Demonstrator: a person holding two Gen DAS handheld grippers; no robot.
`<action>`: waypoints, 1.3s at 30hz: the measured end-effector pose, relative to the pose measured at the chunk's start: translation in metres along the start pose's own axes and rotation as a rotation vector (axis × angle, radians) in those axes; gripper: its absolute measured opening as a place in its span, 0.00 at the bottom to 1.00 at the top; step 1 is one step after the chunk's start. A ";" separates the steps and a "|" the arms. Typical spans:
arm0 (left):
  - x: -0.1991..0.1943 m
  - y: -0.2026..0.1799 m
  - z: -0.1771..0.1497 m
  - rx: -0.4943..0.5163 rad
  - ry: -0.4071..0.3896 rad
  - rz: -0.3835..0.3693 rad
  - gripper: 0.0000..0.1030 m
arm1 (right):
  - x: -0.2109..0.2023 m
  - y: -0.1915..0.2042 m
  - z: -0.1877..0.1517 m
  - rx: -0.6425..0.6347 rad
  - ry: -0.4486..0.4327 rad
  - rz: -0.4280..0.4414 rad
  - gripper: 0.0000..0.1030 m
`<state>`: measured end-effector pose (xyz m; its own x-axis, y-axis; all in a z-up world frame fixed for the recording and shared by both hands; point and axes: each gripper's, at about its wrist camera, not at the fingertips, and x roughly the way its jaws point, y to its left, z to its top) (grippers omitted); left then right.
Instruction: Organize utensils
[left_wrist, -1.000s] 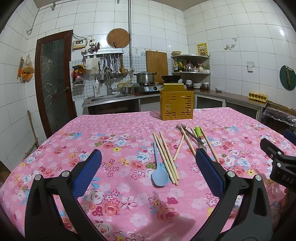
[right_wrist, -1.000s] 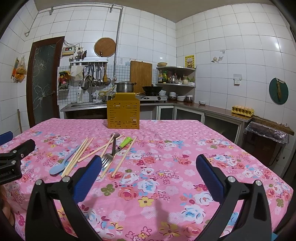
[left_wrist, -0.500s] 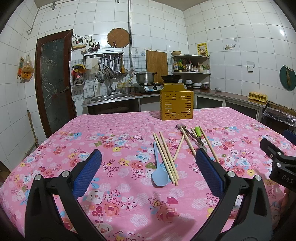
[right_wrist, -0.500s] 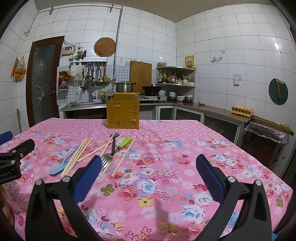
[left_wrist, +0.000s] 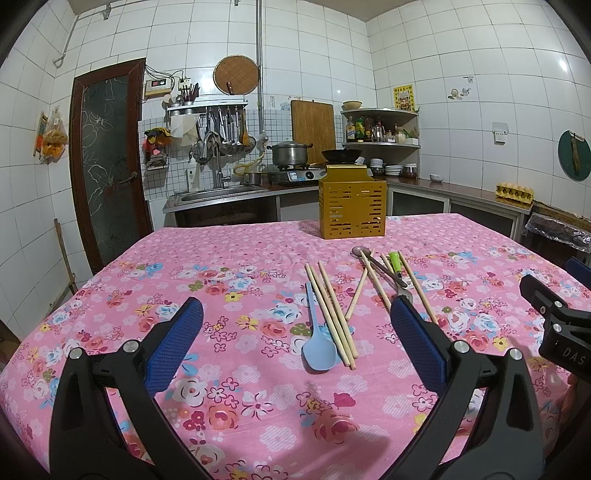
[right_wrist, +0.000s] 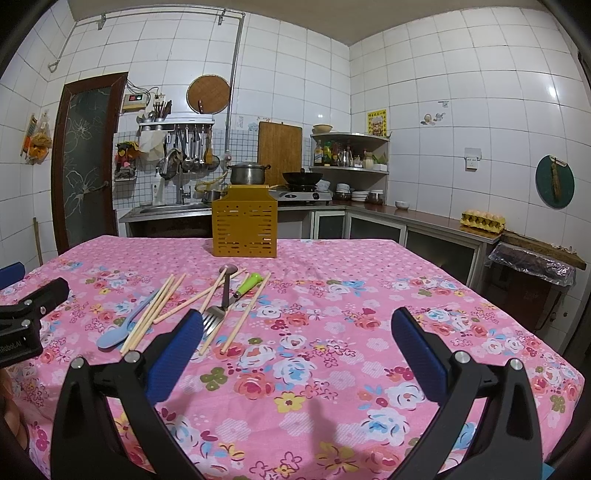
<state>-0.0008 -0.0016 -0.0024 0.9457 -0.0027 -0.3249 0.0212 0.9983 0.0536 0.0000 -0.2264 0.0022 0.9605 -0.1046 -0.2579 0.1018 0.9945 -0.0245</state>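
A yellow slotted utensil holder (left_wrist: 352, 206) stands upright at the table's far side; it also shows in the right wrist view (right_wrist: 244, 226). In front of it lie a light blue spoon (left_wrist: 317, 345), several wooden chopsticks (left_wrist: 330, 314), a metal fork (right_wrist: 216, 314), a metal spoon (left_wrist: 360, 252) and a green-handled tool (right_wrist: 249, 283). My left gripper (left_wrist: 295, 334) is open and empty, hovering just short of the blue spoon. My right gripper (right_wrist: 295, 338) is open and empty, to the right of the utensil pile.
The table carries a pink floral cloth (right_wrist: 332, 295). A kitchen counter with sink, stove and pot (left_wrist: 290, 155) runs behind. The right gripper's body shows at the left wrist view's right edge (left_wrist: 554, 317). A lined bin (right_wrist: 532, 273) stands right of the table.
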 end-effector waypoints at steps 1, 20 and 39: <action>0.000 0.000 0.000 0.000 -0.001 0.001 0.95 | 0.000 0.000 0.000 0.000 0.000 0.000 0.96; 0.000 0.000 0.000 0.000 0.000 0.000 0.95 | 0.001 -0.003 0.000 0.005 -0.006 -0.008 0.96; 0.010 0.009 0.011 -0.014 0.038 -0.002 0.95 | 0.006 -0.006 0.019 0.047 0.037 0.019 0.96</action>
<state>0.0129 0.0064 0.0053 0.9326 -0.0032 -0.3609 0.0188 0.9990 0.0398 0.0101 -0.2330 0.0188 0.9522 -0.0848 -0.2935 0.0965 0.9950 0.0256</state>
